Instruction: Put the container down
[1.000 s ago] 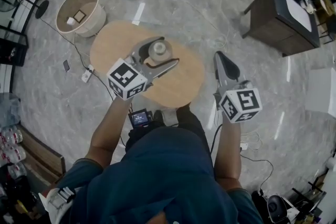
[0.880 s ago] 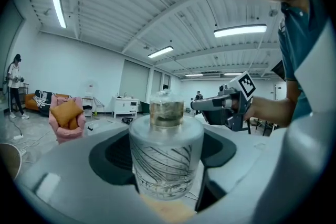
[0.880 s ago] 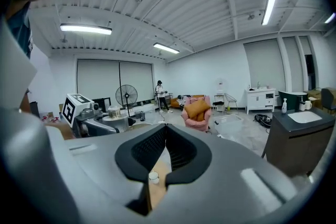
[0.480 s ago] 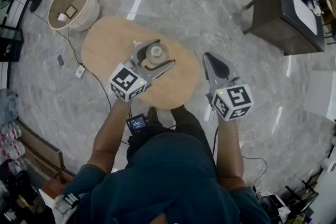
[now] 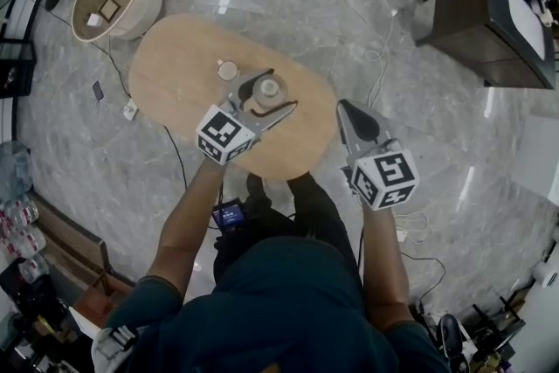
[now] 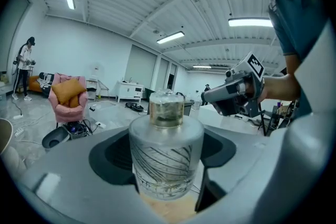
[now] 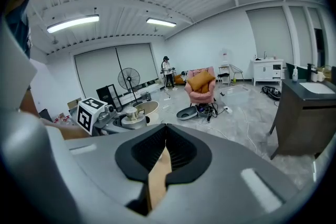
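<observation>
Your left claw (image 5: pixel 278 92) grips the frosted glass jar (image 6: pixel 166 157) low over the desk's (image 5: pixel 175 65) middle, your right claw (image 5: pixel 348 109) is closed and empty off its edge; setting down and letting go look undone.

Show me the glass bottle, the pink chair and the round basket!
glass bottle (image 6: pixel 166 157), left gripper view, on its frosted body.
pink chair (image 7: pixel 201 95), right gripper view, on its front under the cushion.
round basket (image 5: pixel 145 8), head view, on its outer wall.
</observation>
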The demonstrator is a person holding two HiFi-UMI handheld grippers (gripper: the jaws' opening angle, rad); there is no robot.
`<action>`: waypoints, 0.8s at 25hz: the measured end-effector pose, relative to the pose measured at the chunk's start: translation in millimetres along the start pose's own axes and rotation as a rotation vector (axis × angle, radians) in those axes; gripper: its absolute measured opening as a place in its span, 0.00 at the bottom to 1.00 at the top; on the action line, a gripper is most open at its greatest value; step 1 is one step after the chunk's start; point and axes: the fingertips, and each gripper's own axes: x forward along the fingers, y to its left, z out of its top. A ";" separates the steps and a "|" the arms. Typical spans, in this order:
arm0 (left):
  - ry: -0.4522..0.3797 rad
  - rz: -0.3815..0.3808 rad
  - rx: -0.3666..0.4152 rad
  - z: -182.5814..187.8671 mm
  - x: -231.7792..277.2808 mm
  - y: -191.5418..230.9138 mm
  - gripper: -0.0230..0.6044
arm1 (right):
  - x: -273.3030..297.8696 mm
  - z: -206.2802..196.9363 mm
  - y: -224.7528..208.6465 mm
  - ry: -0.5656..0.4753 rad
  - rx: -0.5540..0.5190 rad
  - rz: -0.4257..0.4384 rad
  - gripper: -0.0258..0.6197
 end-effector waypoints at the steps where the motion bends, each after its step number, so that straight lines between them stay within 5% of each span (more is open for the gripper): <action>1: 0.008 -0.001 -0.007 -9.1 3.6 2.7 0.57 | 3.7 -5.4 -1.8 0.008 0.006 -0.001 0.06; 20: 0.131 0.024 -0.110 -175.4 78.8 43.3 0.57 | 44.9 -97.9 -49.1 0.122 0.096 -0.042 0.06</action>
